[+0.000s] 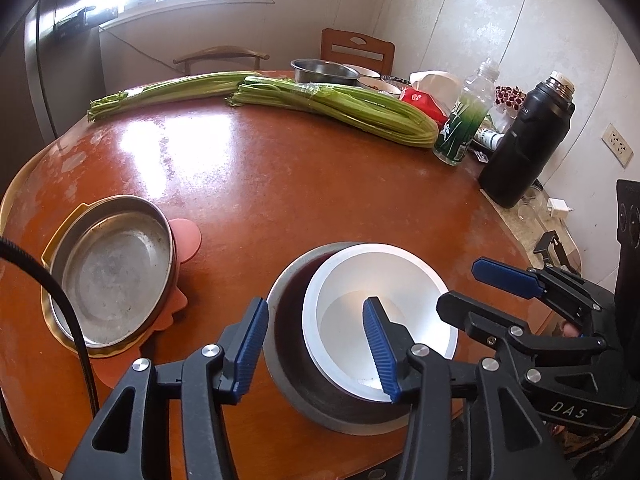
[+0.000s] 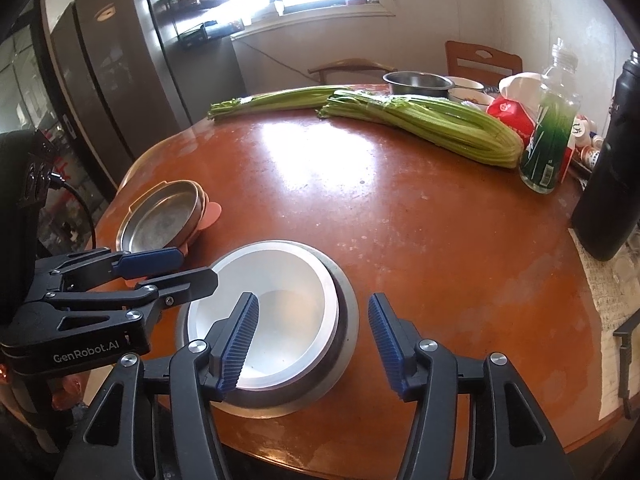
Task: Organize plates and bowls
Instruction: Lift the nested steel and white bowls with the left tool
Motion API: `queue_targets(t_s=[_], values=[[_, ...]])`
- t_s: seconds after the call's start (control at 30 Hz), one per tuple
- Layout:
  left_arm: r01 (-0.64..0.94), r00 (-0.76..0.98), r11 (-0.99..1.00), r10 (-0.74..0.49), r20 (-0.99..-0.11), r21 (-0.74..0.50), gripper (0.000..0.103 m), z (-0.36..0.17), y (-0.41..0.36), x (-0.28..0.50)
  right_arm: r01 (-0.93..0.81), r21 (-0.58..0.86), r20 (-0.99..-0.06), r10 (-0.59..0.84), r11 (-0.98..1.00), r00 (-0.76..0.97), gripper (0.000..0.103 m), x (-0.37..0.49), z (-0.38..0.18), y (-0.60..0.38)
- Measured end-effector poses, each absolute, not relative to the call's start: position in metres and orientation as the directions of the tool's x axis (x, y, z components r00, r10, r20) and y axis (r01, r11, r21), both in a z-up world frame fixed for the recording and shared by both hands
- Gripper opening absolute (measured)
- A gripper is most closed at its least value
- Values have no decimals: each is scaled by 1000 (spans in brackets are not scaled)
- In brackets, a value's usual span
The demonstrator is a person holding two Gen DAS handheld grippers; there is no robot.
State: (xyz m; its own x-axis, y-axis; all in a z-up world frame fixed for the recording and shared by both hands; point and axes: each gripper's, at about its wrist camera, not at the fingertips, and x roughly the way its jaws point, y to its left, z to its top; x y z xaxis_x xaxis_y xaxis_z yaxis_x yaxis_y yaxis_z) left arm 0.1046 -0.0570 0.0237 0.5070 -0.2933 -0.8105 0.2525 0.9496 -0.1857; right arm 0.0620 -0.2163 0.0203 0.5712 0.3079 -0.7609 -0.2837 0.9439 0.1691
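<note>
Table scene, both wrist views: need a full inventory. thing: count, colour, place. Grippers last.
white bowl: 1, white, nested in grey bowl, near edge
grey bowl: 1, grey metal, under white bowl
metal plate: 1, silver, near left, atop stack
yellow plate: 1, yellow, under metal plate
pink plate: 1, pink, bottom of stack
celery: 2 bunches, green, far side
steel bowl: 1, silver, far edge
plastic bottle: 1, clear with green label, right
flask: 1, black, right edge
tissue pack: 1, red, behind celery
table: 1, brown, round
chairs: 2, wooden, far side
left gripper: open, straddling bowl rims
right gripper: open, straddling bowl rims
</note>
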Motion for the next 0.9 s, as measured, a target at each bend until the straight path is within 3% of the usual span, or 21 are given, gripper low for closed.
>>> queue_targets(t_s=[0.9], values=[[213,446,959,-266,-854,-187,54,-13,-55,115,-279,225,-796,341,934,500,65,63,-8,-211]])
